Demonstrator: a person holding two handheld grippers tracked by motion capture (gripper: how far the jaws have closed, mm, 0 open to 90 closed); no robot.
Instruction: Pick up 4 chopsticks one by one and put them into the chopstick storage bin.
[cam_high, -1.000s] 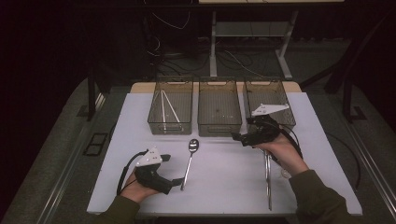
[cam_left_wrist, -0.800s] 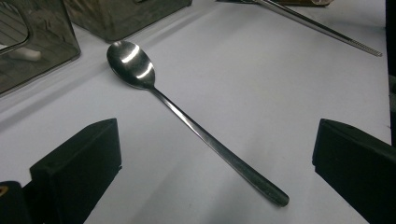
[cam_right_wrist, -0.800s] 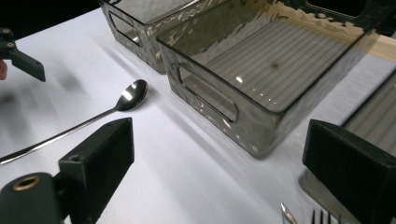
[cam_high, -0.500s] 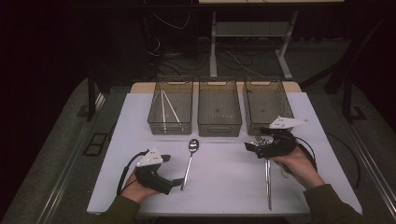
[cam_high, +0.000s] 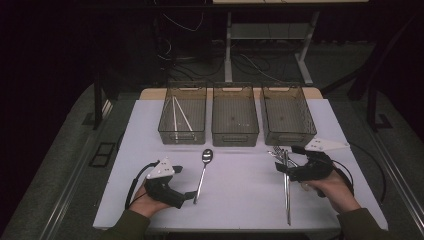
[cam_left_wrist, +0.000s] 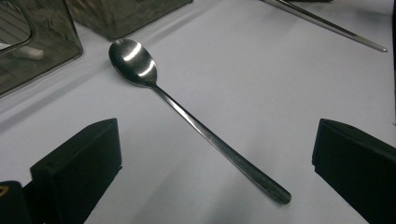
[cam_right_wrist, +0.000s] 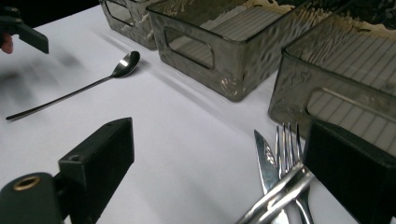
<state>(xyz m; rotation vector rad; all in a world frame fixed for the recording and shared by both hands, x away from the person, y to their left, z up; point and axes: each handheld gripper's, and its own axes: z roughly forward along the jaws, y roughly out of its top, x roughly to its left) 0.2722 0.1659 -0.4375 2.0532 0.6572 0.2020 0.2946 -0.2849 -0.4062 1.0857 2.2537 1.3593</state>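
Both pairs of fingers stand wide apart, with nothing held between them. Your left gripper lies low on the white table, at its near left, and its jaws point at the handle end of the spoon. In the left gripper view the spoon lies flat on the table between the two black jaws, bowl away from you, touching neither.

Your right gripper sits at the near right, just over the heads of the cutlery pile. In the right gripper view a fork and a knife lie crossed close by the right jaw; the jaw may be touching them, but the overlap makes it hard to tell.

Three clear bins stand in a row across the far side of the table. You can see white chopsticks in the left bin. The middle bin and the right bin are just beyond the cutlery.
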